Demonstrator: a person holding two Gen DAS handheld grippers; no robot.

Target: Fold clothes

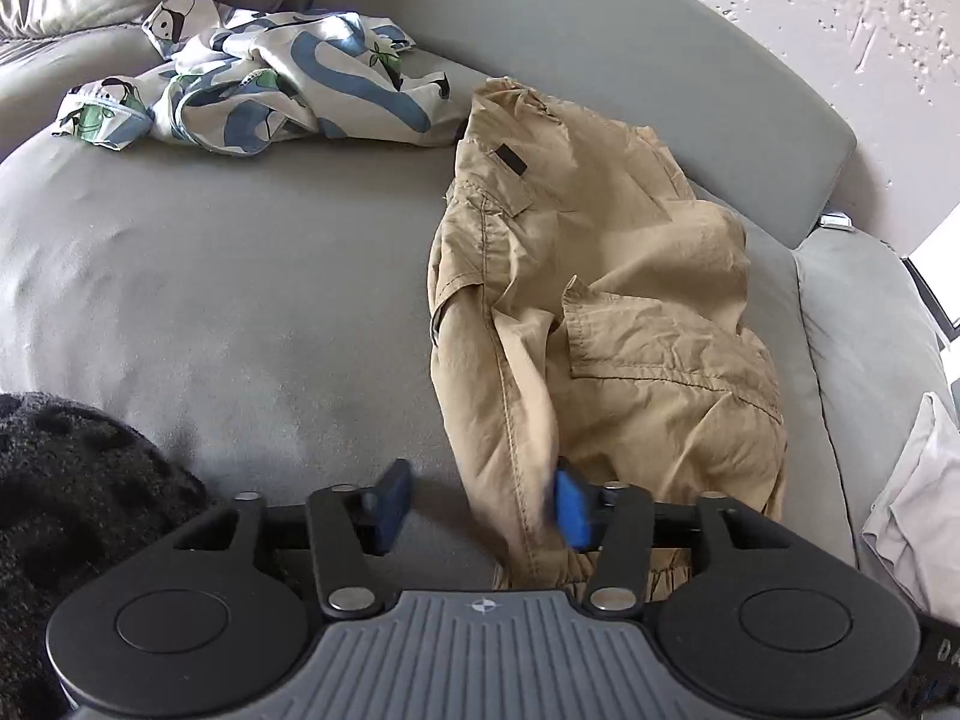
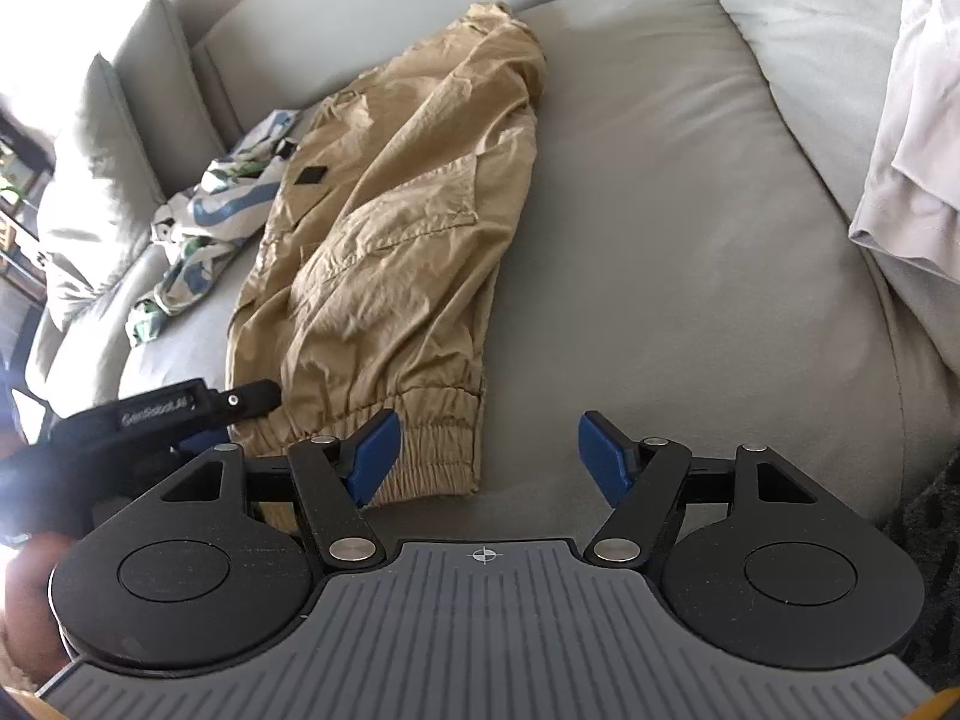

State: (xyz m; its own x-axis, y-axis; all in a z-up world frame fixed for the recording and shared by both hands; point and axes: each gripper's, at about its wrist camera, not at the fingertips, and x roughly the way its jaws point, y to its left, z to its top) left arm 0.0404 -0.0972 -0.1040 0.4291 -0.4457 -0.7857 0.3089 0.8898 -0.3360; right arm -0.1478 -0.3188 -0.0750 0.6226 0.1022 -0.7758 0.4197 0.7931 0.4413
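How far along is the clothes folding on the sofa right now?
Early. The tan trousers lie on the grey sofa, doubled lengthwise but rumpled. In hand: the left gripper and right gripper sit at the cuffed end, jaws open, gripping nothing. Left: folding the trousers, then the crumpled panda-print garment. A white cloth lies at the sofa's edge.

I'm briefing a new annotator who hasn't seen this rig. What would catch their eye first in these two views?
Most striking are the crumpled tan cargo trousers lying along the grey sofa seat, elastic cuff nearest the cameras. Both blue-padded grippers are open at that end: the left gripper at the trouser edge, the right gripper beside the cuff. Behind lies a bunched panda-print cloth.
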